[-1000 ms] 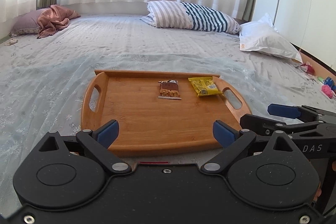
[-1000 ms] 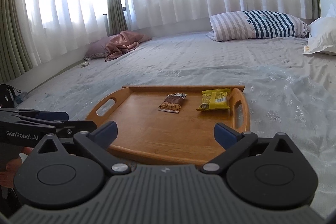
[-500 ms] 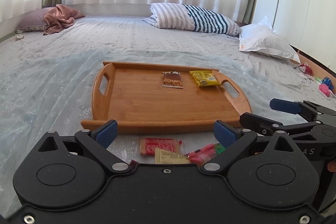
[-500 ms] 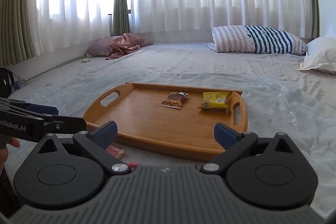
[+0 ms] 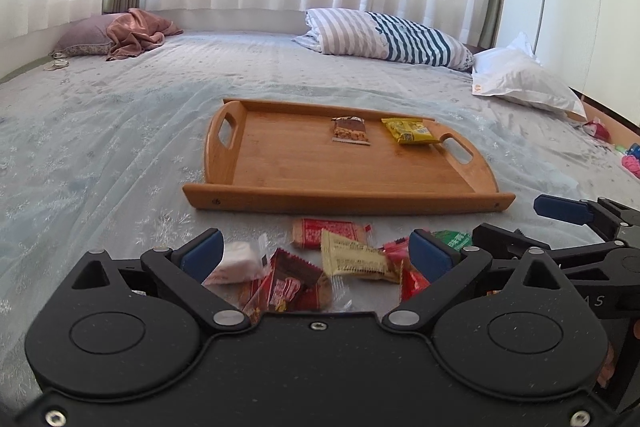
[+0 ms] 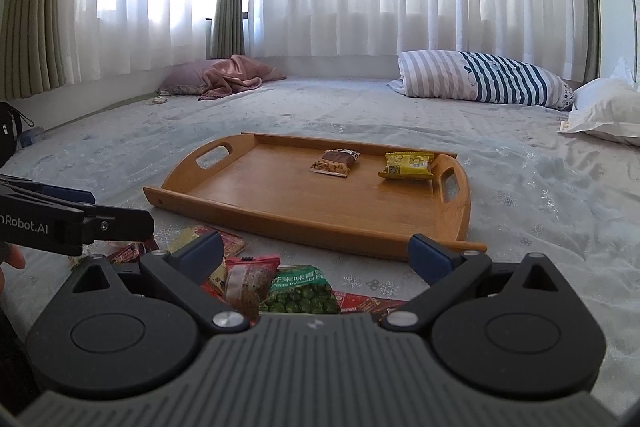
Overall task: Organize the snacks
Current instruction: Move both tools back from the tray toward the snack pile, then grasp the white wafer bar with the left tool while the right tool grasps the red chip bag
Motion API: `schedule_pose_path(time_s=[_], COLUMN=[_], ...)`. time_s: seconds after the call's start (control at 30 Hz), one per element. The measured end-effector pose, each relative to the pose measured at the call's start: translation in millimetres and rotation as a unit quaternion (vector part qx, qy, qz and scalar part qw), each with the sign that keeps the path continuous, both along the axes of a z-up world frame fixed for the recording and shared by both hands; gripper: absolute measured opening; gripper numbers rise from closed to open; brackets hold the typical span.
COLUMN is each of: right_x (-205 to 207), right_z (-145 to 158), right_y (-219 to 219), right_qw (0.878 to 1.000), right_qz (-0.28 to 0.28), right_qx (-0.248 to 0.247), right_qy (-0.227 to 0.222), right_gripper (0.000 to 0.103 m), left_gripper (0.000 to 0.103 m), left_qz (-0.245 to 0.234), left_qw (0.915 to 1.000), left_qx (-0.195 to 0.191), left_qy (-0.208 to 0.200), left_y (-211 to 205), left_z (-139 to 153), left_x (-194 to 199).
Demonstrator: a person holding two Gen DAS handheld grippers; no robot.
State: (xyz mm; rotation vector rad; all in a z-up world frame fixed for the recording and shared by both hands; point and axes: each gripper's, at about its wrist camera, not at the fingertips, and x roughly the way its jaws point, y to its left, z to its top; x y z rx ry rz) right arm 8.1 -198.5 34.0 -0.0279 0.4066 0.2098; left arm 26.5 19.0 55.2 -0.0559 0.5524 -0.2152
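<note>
Two snacks trayed, the rest waiting in a heap by the fingers

Both the left gripper point(image 5: 316, 253) and the right gripper point(image 6: 316, 253) are held with fingers spread wide and nothing pinched. The loose snack pile point(image 5: 320, 267) sits right between and under the fingertips, on the bedsheet point(image 5: 100, 155), while the wooden tray point(image 5: 304, 167) lies just beyond them — a brown bar point(image 5: 350, 131) and a yellow packet point(image 5: 410, 131) already on it. One top wrapper is probably best singled out — the pale yellow packet point(image 5: 354, 259), say — and pinched by its flat edge so neighbours aren't dragged along.
</note>
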Motion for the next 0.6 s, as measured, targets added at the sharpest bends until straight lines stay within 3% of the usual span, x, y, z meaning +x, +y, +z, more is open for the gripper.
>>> schedule_pose_path(time_s=[0.33, 0.6], right_x=[-26, -47], right_z=[-23, -30], right_y=[12, 35], right_qw=[1.000, 0.997], right_qz=[-0.016, 0.028], right_qx=[-0.023, -0.053], right_qy=[-0.007, -0.044], right_gripper=[0.103, 0.103], left_gripper=[0.095, 0.060], left_qz=[0.019, 0.016], left_qw=[0.9991, 0.9970], left_qx=[0.038, 0.075], left_qy=[0.006, 0.009], left_y=[6, 6], left_z=[-26, -31], left_x=[-11, -16])
